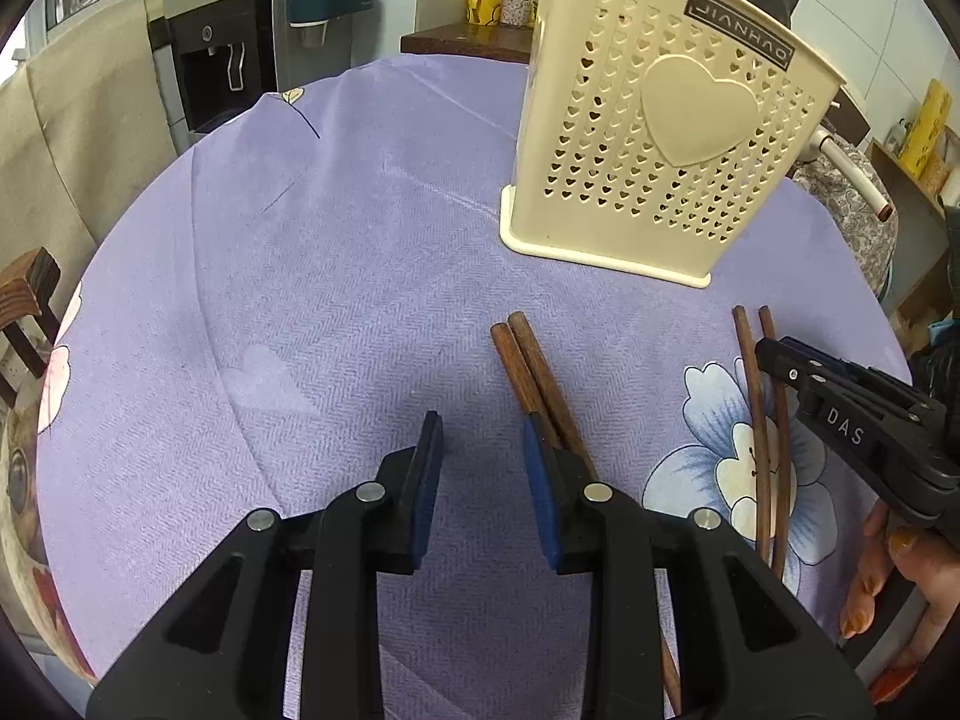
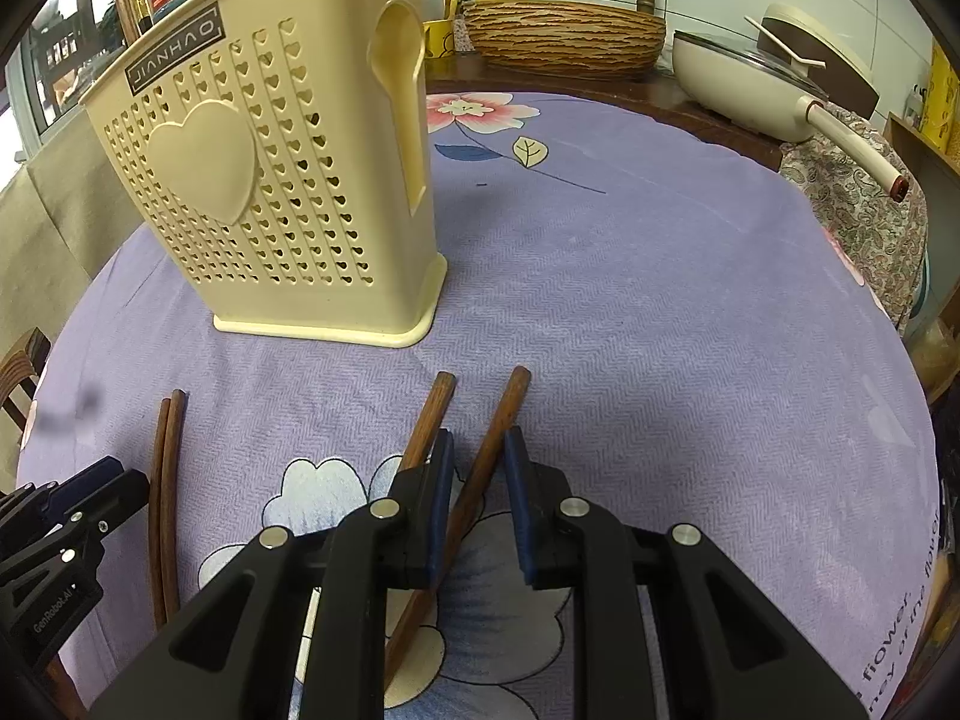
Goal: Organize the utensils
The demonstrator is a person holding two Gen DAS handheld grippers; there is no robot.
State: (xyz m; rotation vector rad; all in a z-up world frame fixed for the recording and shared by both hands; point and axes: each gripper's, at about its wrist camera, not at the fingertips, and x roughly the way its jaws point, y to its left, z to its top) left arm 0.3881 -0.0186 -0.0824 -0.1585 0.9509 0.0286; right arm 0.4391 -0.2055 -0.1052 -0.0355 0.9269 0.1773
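My two claws hang low over the purple floral table (image 2: 660,300), where two pairs of brown chopsticks lie just short of the cream holder (image 2: 270,180) they belong in. The holder stands upright at the far side, its top out of my view.

My right claw (image 2: 474,498) straddles one stick of the right pair (image 2: 468,498): the stick (image 2: 504,414) runs up between the blue pads, but I see a gap on either side of it, so the claw is open, part way, and grips nothing. The pair's other stick (image 2: 429,420) lies outside the left pad, partly hidden beneath it.

My left claw (image 1: 483,468) is also open and empty, with bare cloth between its pads. The left pair (image 1: 528,372) lies just right of it, the sticks passing under the right pad.

The risks, as I judge them:
- Closing the right claw now takes one stick and leaves its mate; the left pad may nudge the outer one askew.
- A thin round stick can roll or pivot in flat pads and droop, then catch the holder's rim.
- The left claw would close on cloth alone and might bunch it, shifting the sticks.
- Both claws work close together and could collide.
- A bump could tip the light, tall holder.
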